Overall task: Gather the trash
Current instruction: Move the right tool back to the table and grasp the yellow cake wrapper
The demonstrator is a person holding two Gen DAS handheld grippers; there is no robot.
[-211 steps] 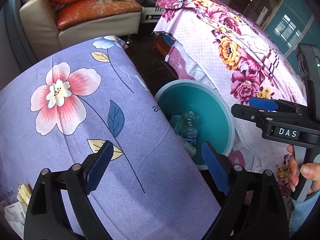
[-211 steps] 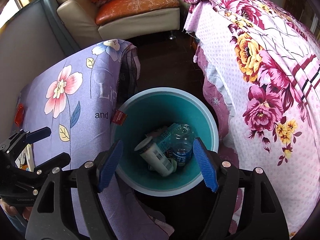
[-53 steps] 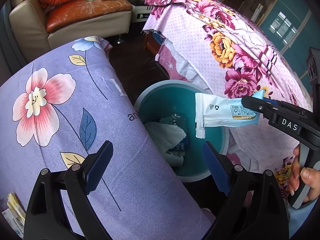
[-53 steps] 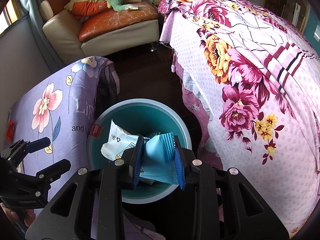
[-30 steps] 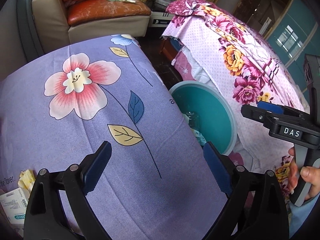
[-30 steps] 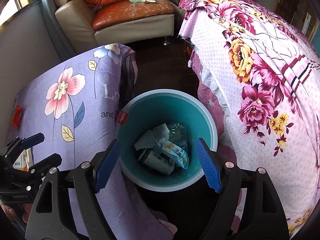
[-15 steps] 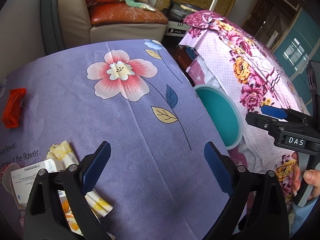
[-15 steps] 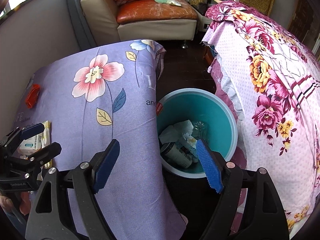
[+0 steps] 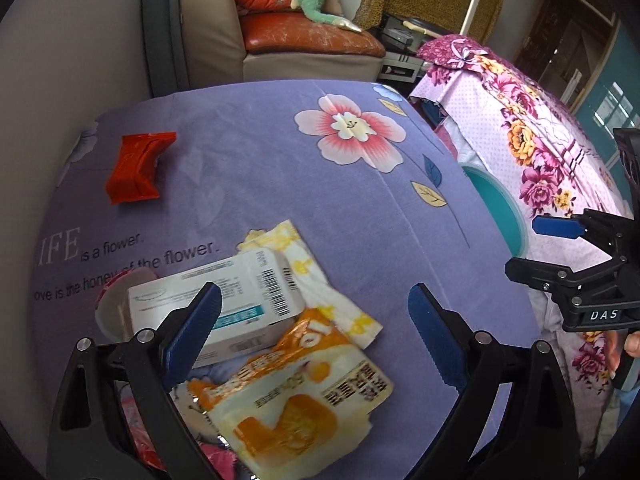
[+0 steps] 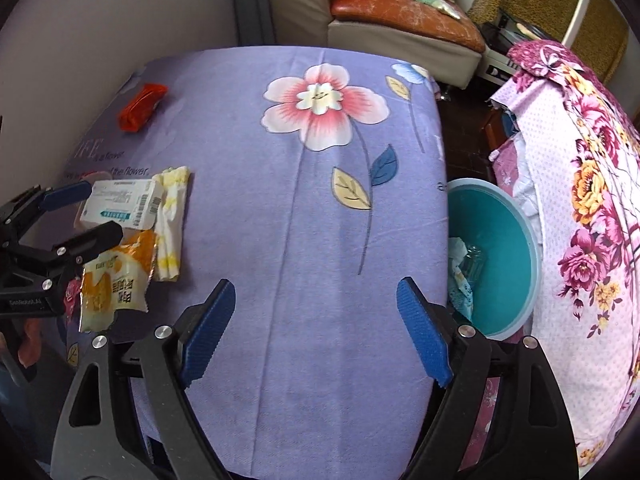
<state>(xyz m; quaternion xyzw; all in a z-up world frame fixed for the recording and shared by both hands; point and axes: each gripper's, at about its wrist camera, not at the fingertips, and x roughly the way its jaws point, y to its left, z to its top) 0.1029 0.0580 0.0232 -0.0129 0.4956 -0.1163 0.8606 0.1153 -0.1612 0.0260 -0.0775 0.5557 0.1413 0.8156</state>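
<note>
My left gripper [image 9: 312,328] hangs open over a heap of trash on the purple flowered tablecloth [image 9: 320,200]: a white carton [image 9: 240,292], an orange snack wrapper [image 9: 296,400] and a yellow-and-white wrapper [image 9: 320,280]. A red wrapper [image 9: 138,168] lies apart at the far left. My right gripper [image 10: 316,320] hovers over bare cloth with its jaws opening and nothing between them. The teal bin [image 10: 516,236] stands on the floor by the table's right edge, with wrappers and a bottle [image 10: 460,276] inside.
A bed with a pink floral cover [image 10: 592,184] crowds the bin from the right. A beige sofa with orange cushions [image 10: 400,8] stands beyond the table. A grey wall [image 10: 100,20] borders the table on the left. A person's hand holds the right gripper's handle [image 9: 632,344].
The right gripper let the blue wrapper fall into the bin and now stands open. Both grippers have swung left from the bin to over the table, bringing the trash heap into view.
</note>
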